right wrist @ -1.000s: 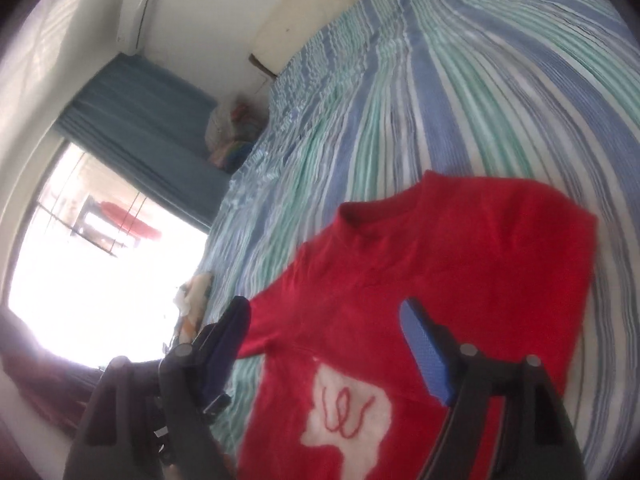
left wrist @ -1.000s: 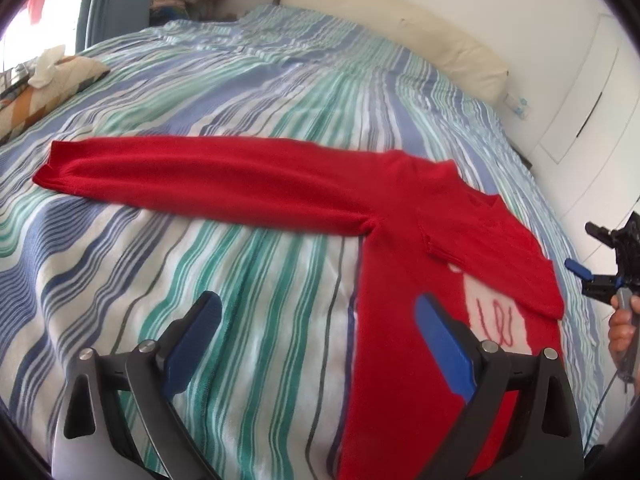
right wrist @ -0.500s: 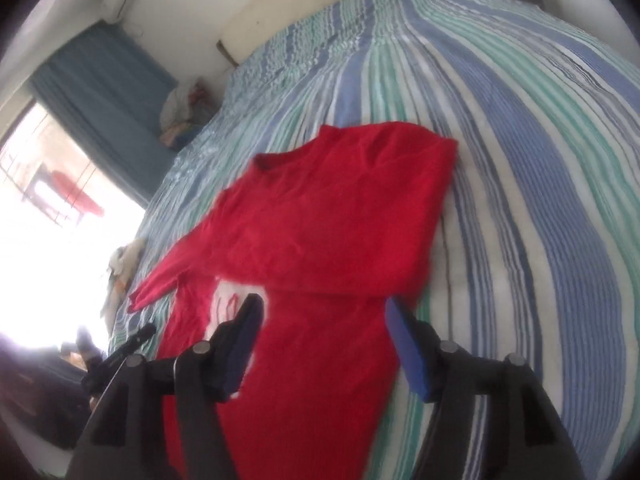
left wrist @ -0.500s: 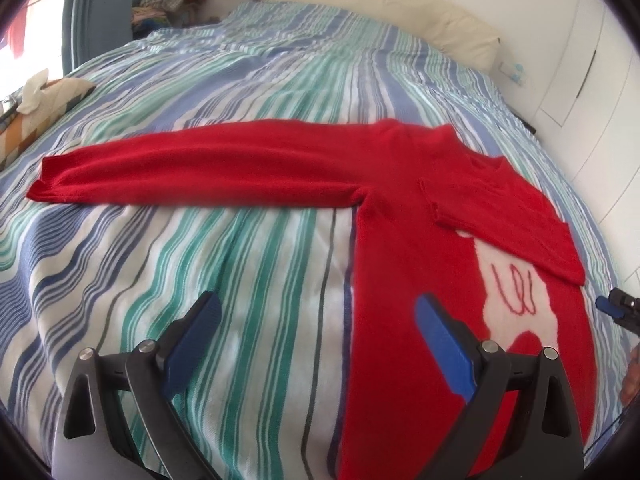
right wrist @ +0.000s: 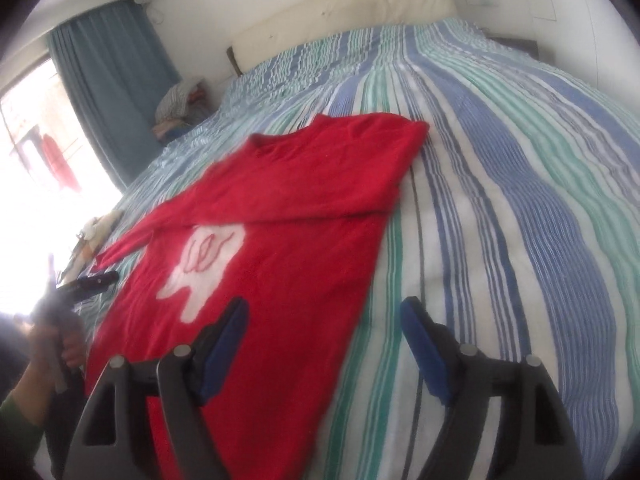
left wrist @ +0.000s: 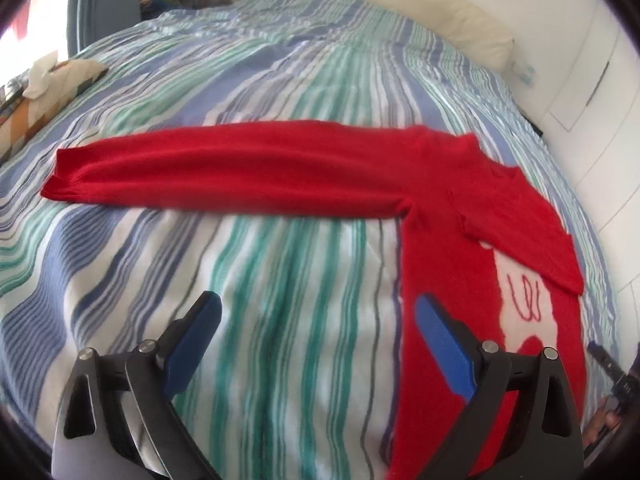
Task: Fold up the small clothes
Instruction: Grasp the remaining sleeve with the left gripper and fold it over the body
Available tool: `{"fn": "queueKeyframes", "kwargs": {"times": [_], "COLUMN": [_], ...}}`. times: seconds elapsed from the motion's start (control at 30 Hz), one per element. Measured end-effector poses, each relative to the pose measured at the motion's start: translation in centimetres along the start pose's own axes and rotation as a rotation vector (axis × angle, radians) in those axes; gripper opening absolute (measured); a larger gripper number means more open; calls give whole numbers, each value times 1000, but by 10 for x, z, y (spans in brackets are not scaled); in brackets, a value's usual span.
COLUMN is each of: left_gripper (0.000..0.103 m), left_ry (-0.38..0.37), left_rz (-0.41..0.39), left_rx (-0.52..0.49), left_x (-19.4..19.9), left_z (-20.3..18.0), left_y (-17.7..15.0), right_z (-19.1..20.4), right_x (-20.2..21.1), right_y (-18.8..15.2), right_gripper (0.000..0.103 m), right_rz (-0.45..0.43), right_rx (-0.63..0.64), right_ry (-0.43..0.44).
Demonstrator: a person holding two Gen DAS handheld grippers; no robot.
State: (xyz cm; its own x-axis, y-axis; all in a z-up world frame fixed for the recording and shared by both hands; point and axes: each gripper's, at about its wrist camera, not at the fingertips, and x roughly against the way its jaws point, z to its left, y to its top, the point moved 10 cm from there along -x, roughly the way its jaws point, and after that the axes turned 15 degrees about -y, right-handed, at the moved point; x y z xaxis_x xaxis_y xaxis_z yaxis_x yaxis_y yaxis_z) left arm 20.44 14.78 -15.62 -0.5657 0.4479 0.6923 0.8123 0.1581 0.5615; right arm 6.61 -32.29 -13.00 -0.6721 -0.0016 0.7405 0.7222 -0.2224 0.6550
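Note:
A red sweater (left wrist: 448, 216) with a white patch (left wrist: 524, 300) lies flat on the striped bedspread (left wrist: 280, 80). One long sleeve (left wrist: 224, 168) stretches out to the left, and the other sleeve (left wrist: 520, 224) is folded across the chest. My left gripper (left wrist: 316, 320) hovers open over the bedspread and the sweater's left edge, holding nothing. In the right wrist view the sweater (right wrist: 280, 220) runs away from me. My right gripper (right wrist: 324, 320) hangs over its right edge near the hem, jaws opening with nothing pressed between them.
A cream headboard cushion (right wrist: 340, 8) lines the far end of the bed. A patterned cushion with a tissue (left wrist: 44, 84) lies at the left edge. Clothes are piled (right wrist: 180, 100) by the blue curtain (right wrist: 108, 80). White cupboard doors (left wrist: 592, 80) stand to the right.
The right gripper dropped and swung towards the sweater's lower right edge, its jaws narrowing and then widening. The left view shifted a little. The sweater has not moved.

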Motion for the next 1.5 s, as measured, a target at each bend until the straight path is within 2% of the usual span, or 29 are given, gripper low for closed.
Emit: {"fn": "queueKeyframes", "kwargs": {"times": [0.07, 0.13, 0.2, 0.27, 0.33, 0.43, 0.47, 0.5, 0.53, 0.57, 0.63, 0.7, 0.8, 0.9, 1.0, 1.1, 1.17, 1.27, 1.33, 1.37, 1.43, 1.47, 1.5], "left_gripper": [99, 99, 98, 98, 98, 88, 74, 54, 41, 11, 6, 5, 5, 5, 5, 5, 5, 5, 6, 10, 33, 58, 72], "left_ry": [18, 87, 164, 173, 160, 169, 165, 154, 147, 147, 166, 182, 158, 57, -59, -164, -213, -262, -315, -331, -311, -284, -263], "left_rz": [-29, -38, -64, -70, -72, -112, -124, -126, -123, -120, -135, -160, -178, -180, -159, -106, -69, -17, 57, 110, 196, 218, 208], "left_rx": [84, 178, 304, 436, 511, 514, 500, 488, 481, 481, 479, 411, 233, 58, -109, -241, -303, -359, -372, -380, -389, -391, -393], "left_x": [13, 22, 33, 37, 34, 33, 30, 26, 22, 19, 24, 38, 55, 58, 42, 14, -8, -42, -68, -82, -104, -109, -109], "left_z": [37, 89, 145, 188, 212, 222, 221, 221, 221, 221, 217, 195, 126, 27, -80, -174, -222, -267, -286, -292, -293, -287, -280], "left_y": [24, 38, 43, 40, 40, 54, 60, 65, 69, 70, 76, 90, 124, 158, 181, 177, 164, 140, 119, 107, 85, 79, 78], "right_z": [-1, -5, -8, -11, -13, -13, -14, -14, -13, -13, -12, -13, -14, -14, -14, -14, -14, -14, -14, -14, -14, -14, -14], "right_x": [-6, -11, -11, -9, -8, -9, -10, -11, -12, -12, -12, -11, -11, -14, -16, -14, -14, -14, -14, -14, -13, -13, -13], "right_y": [-5, -10, -11, -11, -11, -13, -13, -14, -14, -14, -15, -15, -16, -16, -16, -16, -16, -17, -18, -18, -18, -18, -17], "right_gripper": [77, 77, 77, 77, 77, 77, 77, 77, 77, 77, 77, 77, 77, 77, 78, 78, 78, 78, 78, 78, 78, 78, 78], "right_rz": [30, 47, 51, 43, 37, 35, 36, 35, 32, 29, 24, 24, 26, 36, 38, 36, 36, 35, 34, 34, 35, 35, 36], "right_rx": [-22, -39, -52, -56, -66, -77, -75, -71, -67, -62, -54, -55, -63, -66, -67, -68, -74, -69, -62, -62, -64, -67, -71], "right_ry": [12, 9, 11, 2, -3, -6, -11, -17, -23, -28, -37, -37, -31, -36, -42, -37, -31, -34, -37, -38, -35, -33, -30]}}
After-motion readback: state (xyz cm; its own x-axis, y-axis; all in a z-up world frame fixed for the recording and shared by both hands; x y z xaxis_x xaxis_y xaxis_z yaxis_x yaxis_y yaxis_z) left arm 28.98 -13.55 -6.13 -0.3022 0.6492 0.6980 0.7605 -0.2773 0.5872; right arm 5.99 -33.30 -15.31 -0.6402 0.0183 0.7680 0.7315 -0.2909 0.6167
